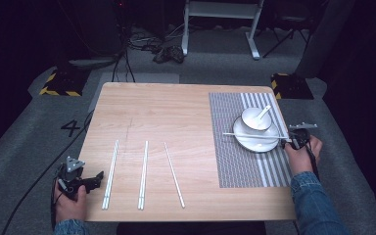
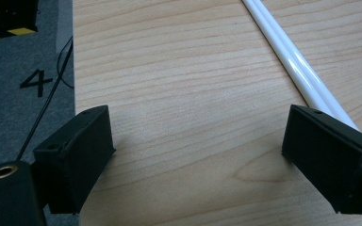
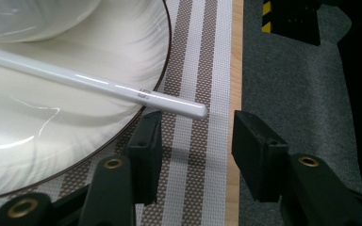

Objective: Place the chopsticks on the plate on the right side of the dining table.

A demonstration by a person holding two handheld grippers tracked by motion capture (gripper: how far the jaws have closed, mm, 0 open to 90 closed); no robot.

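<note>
Jaws of the right gripper [image 3: 195, 141] are being held spread, gripping nothing, just short of the tip of a white chopstick [image 3: 94, 84] that is being carried across the plate [image 3: 52, 155] on the striped mat [image 1: 240, 161] near the tabletop's right edge. Jaws of the left gripper [image 2: 198, 155] are likewise being kept wide apart over bare wood at the near left corner, beside a chopstick pair [image 2: 297, 66].

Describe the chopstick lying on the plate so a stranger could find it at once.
Start at the striped placemat on the table's right side and find the white plate holding a bowl. The chopstick lies alone across that plate, near the right gripper, whereas the other chopsticks rest on bare wood at the left.
</note>
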